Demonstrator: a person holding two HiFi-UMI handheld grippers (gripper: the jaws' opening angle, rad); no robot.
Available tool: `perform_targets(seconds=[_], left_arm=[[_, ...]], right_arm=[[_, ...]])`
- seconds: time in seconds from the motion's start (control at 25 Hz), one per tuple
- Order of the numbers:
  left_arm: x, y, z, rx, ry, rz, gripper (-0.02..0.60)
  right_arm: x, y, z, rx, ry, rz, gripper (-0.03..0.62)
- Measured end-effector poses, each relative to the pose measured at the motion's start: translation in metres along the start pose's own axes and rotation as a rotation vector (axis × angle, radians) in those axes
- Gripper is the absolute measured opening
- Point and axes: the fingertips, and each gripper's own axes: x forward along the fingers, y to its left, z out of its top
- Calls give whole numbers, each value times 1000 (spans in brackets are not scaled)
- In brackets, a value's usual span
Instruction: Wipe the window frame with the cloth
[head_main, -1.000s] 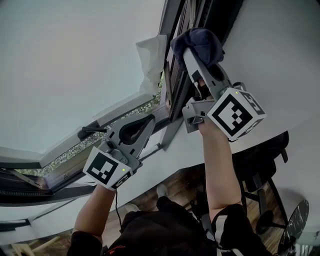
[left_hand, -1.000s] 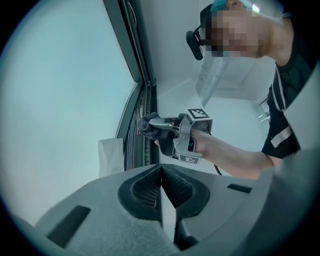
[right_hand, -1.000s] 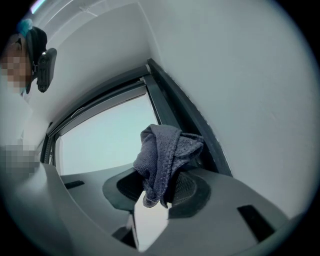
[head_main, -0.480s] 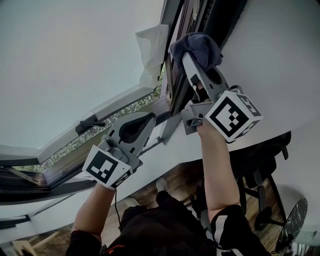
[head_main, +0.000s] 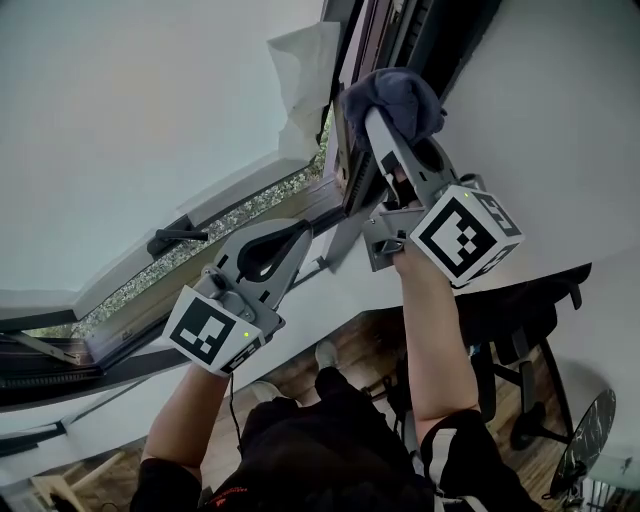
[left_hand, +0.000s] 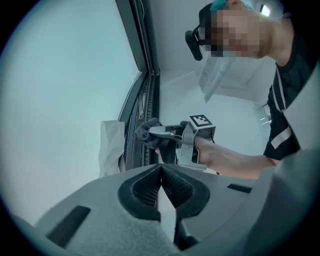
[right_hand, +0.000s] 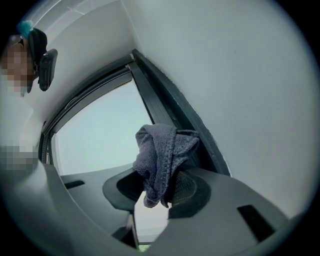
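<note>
A dark blue-grey cloth (head_main: 395, 92) is bunched at the tip of my right gripper (head_main: 378, 112), which is shut on it. The cloth presses against the dark upright window frame (head_main: 352, 60). In the right gripper view the cloth (right_hand: 162, 155) hangs from between the jaws, with the frame (right_hand: 172, 107) just behind it. My left gripper (head_main: 300, 232) is lower left by the bottom of the frame, shut with nothing in it. From the left gripper view I see its closed jaws (left_hand: 160, 172), the cloth (left_hand: 146, 132) and the frame (left_hand: 146, 75).
A crumpled white sheet (head_main: 300, 75) sticks out from the frame left of the cloth. A black window handle (head_main: 178, 238) lies on the lower sash. Below are a white sill (head_main: 360, 295), a wooden floor and a black office chair (head_main: 520, 335).
The view has drifted, so the window and white sheet sit higher in the picture. Measured against the sheet, the cloth is now lower along the frame. The left gripper has barely moved.
</note>
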Motion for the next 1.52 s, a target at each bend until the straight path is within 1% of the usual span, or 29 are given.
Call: perform_targets(seconds=[0.44,0.6,0.76,0.92,1.08,1.16,1.28,1.4,1.52], left_arm=[[3,1,-28,-35,47,-19,20],[6,2,-34,-50,50,-29,20],[3,2,-46,-71,92,-26,20],[2,1,-55,-92,116,-26,20],[4,-1,-59,-87,91,-41,20],[4,-2,-64,-101,103,-39,20],[4,-3,-67,-98,95,-41,20],[4,-3,-75,-101,110,-34,20],[6,-4,-76,-103,86,-36,20]], right_arm=[[-8,-18,-37,54,33,-23,114],[-11,-27,-51,69,45,-38,114],[-16,-35,-68,92,61,-57,114],[-22,-42,-85,113,78,-73,114],[-27,-51,-100,137,92,-89,114],[-30,-56,-109,151,105,-95,114],[-33,-61,-122,165,126,-106,114],[-36,-67,-134,176,142,-115,114],[-38,-72,-143,187,153,-121,114]])
